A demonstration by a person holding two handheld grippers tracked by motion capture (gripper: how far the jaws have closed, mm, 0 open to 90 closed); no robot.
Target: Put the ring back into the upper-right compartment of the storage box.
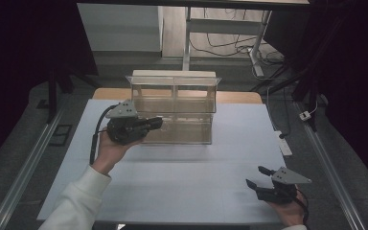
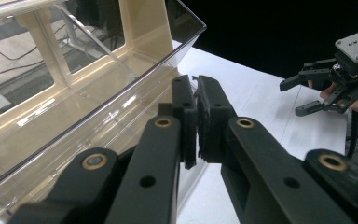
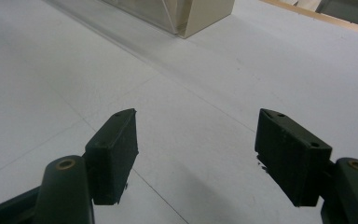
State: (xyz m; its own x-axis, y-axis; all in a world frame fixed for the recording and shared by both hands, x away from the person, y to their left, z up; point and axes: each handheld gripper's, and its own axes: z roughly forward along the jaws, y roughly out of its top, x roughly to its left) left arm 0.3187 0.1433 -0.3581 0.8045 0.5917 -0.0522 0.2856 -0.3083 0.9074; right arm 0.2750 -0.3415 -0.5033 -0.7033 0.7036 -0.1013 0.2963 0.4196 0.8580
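- The left gripper is pressing its jaws together on the front wall of the clear box, which is standing at the far middle of the white table.
- The right gripper is resting near the table's near right corner, well apart from the box, its jaws spread and holding nothing.
- Judging by this, the work is only beginning: the box is gripped, and any moving or opening is still waiting.

The high view looks forward and down over the whole tabletop. The left gripper view sits close against the clear bin; the right gripper view skims low, apparently sharing that bin's corner.
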